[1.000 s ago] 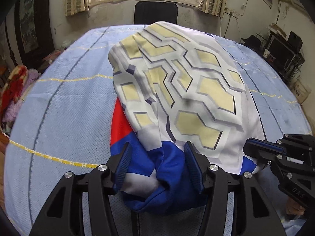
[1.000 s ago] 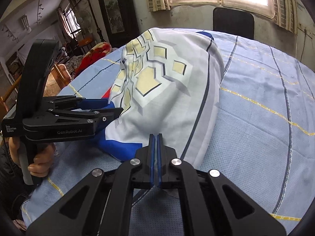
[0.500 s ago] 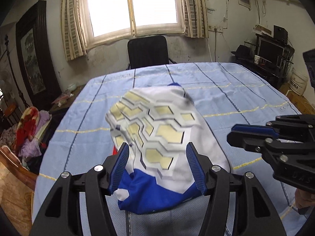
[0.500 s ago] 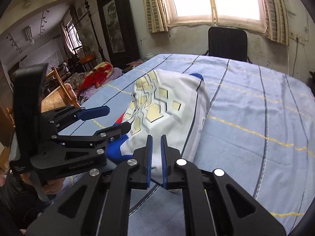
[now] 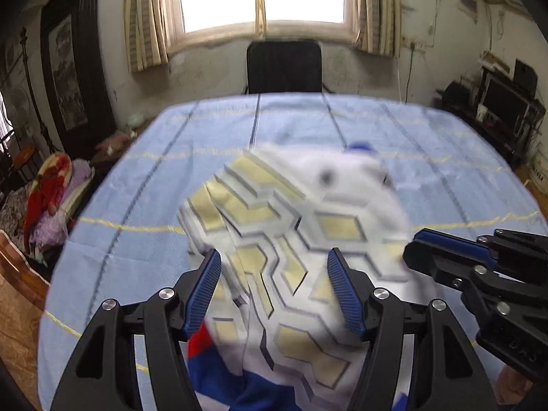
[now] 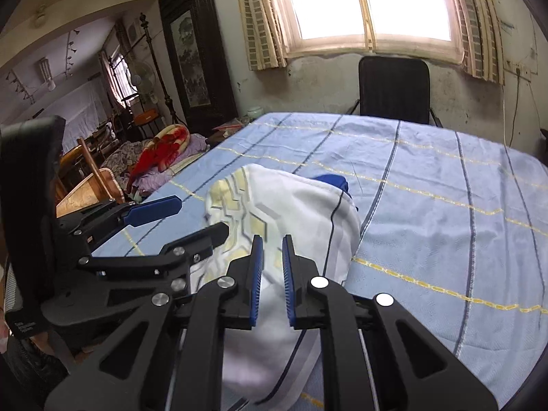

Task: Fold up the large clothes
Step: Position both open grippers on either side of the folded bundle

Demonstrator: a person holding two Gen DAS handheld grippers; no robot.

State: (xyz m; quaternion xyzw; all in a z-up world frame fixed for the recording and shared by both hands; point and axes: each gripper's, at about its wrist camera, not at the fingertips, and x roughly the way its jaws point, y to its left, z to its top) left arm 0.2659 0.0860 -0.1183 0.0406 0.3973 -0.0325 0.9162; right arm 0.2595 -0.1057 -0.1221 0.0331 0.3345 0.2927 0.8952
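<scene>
1. A wide table under a pale blue woven cloth with dark and yellow stripes point(image 5: 144, 185) point(image 6: 445, 212) stretches away ahead of both pairs of tongs, reaching to the far wall.
2. On that cloth lies a large white garment printed with yellow and grey hexagon shapes, with blue and red parts point(image 5: 291, 239) point(image 6: 294, 212). It is bunched in a heap directly in front of both tongs, its near edge passing under and between their fingers, its blue tip pointing away from them.
3. A black high-backed chair point(image 5: 284, 66) point(image 6: 394, 89) stands beyond the table's far edge, below the bright window.
4. The left black tongs with blue ribbed pads point(image 5: 274, 291) point(image 6: 191, 219) are spread wide over the garment's patterned part. Whether the pads touch the fabric, I cannot tell.
5. The right black tongs with blue ribbed pads point(image 6: 271, 281) point(image 5: 428, 250) sit just right of the left ones. Their fingers stand slightly apart, with white fabric showing in the narrow gap, not pinched.
6. A red and purple bundle of cloth point(image 5: 51, 198) point(image 6: 161, 157) lies off the table, far to the left of both tongs.
</scene>
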